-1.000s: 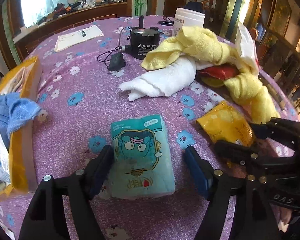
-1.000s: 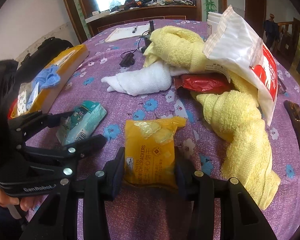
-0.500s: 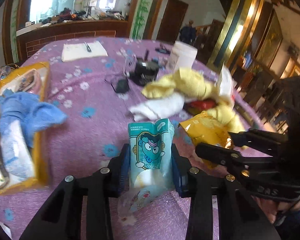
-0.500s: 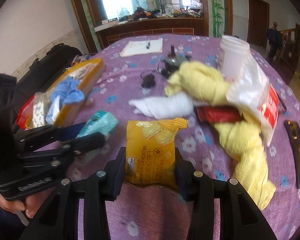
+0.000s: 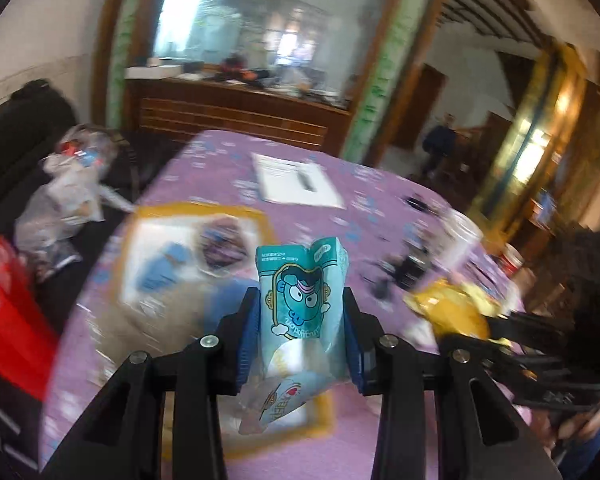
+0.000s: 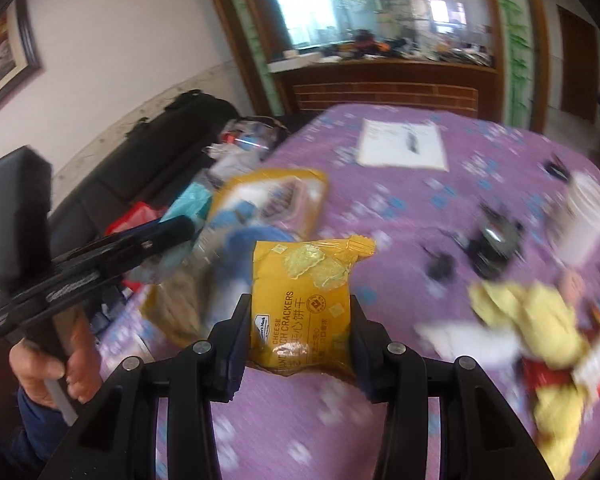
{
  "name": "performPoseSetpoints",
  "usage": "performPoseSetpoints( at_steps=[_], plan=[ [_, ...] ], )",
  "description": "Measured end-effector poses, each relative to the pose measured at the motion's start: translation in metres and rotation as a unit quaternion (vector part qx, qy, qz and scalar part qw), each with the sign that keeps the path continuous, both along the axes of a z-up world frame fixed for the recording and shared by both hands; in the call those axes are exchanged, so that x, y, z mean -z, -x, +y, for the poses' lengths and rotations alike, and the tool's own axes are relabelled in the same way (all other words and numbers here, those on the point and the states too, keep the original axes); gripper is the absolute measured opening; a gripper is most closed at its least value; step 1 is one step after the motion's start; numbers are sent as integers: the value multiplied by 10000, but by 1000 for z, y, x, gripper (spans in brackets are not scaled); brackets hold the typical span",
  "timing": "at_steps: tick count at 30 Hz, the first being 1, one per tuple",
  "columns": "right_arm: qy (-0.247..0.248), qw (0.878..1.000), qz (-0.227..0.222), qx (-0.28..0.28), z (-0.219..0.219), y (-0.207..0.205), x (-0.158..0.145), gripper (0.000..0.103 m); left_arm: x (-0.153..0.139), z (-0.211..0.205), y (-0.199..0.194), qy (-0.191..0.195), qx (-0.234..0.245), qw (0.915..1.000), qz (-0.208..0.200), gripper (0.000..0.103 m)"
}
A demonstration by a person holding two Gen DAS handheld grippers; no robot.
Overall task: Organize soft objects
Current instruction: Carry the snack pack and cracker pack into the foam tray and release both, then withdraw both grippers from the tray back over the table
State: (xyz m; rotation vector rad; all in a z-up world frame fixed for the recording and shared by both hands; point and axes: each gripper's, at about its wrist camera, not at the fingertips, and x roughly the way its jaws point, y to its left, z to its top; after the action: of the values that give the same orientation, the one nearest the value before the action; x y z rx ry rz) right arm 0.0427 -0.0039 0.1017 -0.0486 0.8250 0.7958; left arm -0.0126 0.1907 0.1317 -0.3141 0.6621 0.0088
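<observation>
- Left wrist view: your left gripper [image 5: 302, 332] is clamped on a teal tissue pack [image 5: 300, 304], blue pads pressing both its sides. The pack stands upright, off the table, soft plastic film crumpled at the top. It bears a cartoon face in a gold frame; the small print along its top edge is too fine to read.
- At 9 o'clock from the pack lies a yellow-rimmed tray [image 5: 260, 220], blurred, with blue cloth [image 5: 172, 268] inside.
- At 3 o'clock in that view your right gripper [image 5: 496, 336] shows from the side, with a yellow packet [image 5: 456, 312] in it.
- Right wrist view: your right gripper [image 6: 300, 328] is closed on the yellow packet [image 6: 304, 300], pads squeezing both edges. You can read "CHEESE" and "CRACKERS" on the glossy wrapper, plus Chinese characters and a small logo; cracker pictures sit near its crimped top. It hangs above the purple flowered tablecloth [image 6: 400, 208].
- Only this view shows your left hand [image 6: 48, 364] gripping the handle of the left gripper [image 6: 180, 228] at 9 o'clock, and a fluffy yellow towel [image 6: 540, 320] at 4 o'clock, beside something white and a red wrapper, all smeared.
- Both views show a white sheet of paper [image 6: 404, 144] at 12 o'clock and a white tub [image 6: 588, 208] near 2 o'clock.
</observation>
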Motion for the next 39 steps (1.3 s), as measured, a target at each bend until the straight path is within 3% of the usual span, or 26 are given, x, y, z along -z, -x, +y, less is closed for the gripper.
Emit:
performPoseSetpoints(
  at_steps=[6, 14, 20, 24, 32, 39],
  plan=[
    [84, 9999, 53, -138, 81, -40, -6, 48, 8, 65, -45, -67, -547, 9976, 411, 38],
    [341, 9977, 574, 69, 155, -107, 40, 48, 61, 105, -104, 268, -914, 9895, 1084, 38],
    [120, 9940, 1043, 321, 171, -148, 68, 49, 79, 117, -120, 439, -1068, 9851, 1275, 41],
    [130, 9929, 1126, 373, 176, -160, 76, 50, 87, 119, -122, 418, -1033, 9849, 1322, 46],
    [32, 9923, 1189, 342, 170, -169, 75, 55, 89, 122, -125, 490, -1045, 9840, 1358, 58],
    [-227, 9937, 1071, 240, 156, -155, 58, 59, 71, 118, -112, 512, -1075, 9855, 1212, 63]
  ],
)
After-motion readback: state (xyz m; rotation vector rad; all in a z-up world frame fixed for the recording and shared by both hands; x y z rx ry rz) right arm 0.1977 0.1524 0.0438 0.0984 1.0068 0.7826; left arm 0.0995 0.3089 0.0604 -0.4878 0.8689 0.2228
